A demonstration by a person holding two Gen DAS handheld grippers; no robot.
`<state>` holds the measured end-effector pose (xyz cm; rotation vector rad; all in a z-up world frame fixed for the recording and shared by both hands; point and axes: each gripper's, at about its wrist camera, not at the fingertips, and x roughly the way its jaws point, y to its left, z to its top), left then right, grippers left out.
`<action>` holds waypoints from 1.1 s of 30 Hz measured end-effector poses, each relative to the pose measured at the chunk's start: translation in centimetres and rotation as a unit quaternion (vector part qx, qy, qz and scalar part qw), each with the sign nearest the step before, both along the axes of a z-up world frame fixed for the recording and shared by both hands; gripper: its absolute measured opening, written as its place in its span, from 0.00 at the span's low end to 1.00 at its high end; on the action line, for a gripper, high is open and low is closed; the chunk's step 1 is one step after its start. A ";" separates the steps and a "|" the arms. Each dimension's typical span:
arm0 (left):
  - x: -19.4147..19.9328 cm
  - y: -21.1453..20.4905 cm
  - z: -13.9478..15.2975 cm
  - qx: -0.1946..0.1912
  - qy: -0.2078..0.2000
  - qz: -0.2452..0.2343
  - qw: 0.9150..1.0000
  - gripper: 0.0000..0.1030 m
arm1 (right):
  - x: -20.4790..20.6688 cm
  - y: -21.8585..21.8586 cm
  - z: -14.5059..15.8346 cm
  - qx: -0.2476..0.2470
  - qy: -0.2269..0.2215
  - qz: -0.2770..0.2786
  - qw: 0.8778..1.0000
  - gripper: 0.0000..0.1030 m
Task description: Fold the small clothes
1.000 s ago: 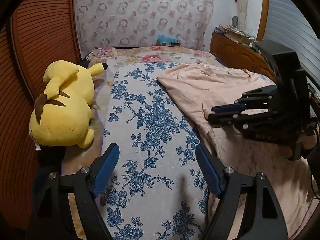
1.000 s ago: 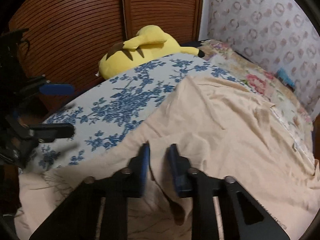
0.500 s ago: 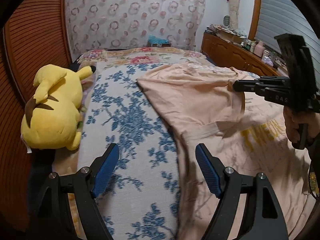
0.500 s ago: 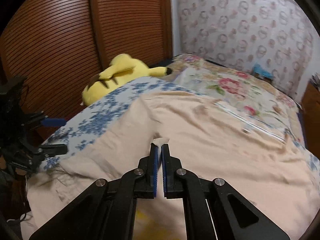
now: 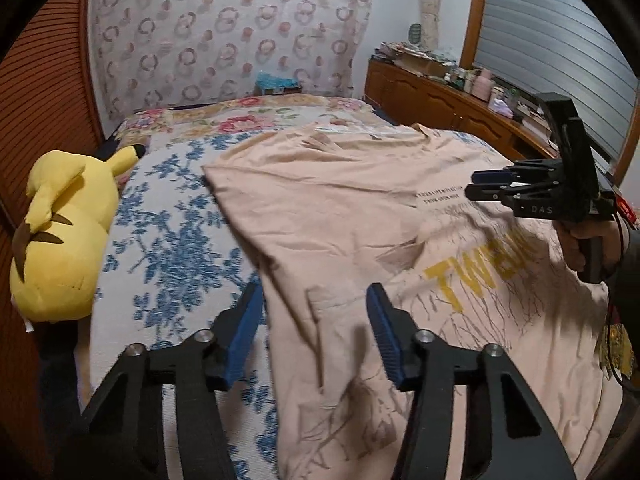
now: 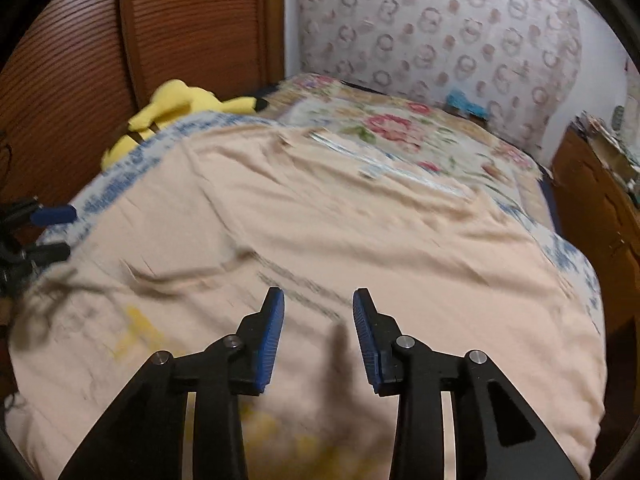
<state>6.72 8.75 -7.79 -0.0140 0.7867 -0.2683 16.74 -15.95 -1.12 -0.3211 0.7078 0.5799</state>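
A peach T-shirt (image 5: 360,216) with yellow lettering and dark line print lies spread on the bed; it also fills the right wrist view (image 6: 320,240). My left gripper (image 5: 314,300) is open and empty, just above the shirt's left edge. My right gripper (image 6: 318,308) is open and empty, held above the shirt's printed area; it also shows in the left wrist view (image 5: 476,186) at the right, above the shirt.
A yellow plush toy (image 5: 60,232) lies at the bed's left side by the wooden slatted wall (image 6: 180,32). The blue floral bedcover (image 5: 176,240) is bare left of the shirt. A wooden dresser (image 5: 440,100) with clutter stands at the right.
My right gripper, shut on a fold of the shirt half a second ago, has opened and let it go. The shirt now lies flatter. The left gripper moved right over the shirt's edge.
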 end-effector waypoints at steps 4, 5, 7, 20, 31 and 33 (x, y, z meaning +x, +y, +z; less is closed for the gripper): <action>0.3 -0.8 -0.5 0.002 0.009 -0.008 1.000 0.37 | -1.0 -2.4 -0.5 -0.017 0.002 -0.021 1.000 0.36; 0.4 -1.0 -0.6 0.002 0.012 -0.010 1.000 0.35 | -1.1 -2.8 -0.7 -0.018 0.007 -0.024 1.000 0.36; 0.5 -1.4 -0.6 0.004 0.012 -0.014 1.000 0.31 | -1.5 -3.4 -1.1 -0.025 0.012 -0.032 0.999 0.37; 1.4 -2.0 -1.2 0.024 0.027 -0.016 0.999 0.16 | -1.8 -4.6 -1.6 0.009 0.008 -0.039 0.999 0.46; -1.0 -4.3 0.6 0.005 0.007 -0.054 0.999 0.11 | -0.4 -5.3 -1.3 0.008 0.010 -0.042 0.999 0.50; -1.7 -4.6 0.8 -0.004 0.006 -0.062 0.998 0.11 | -0.3 -5.4 -1.3 0.008 0.010 -0.043 0.999 0.51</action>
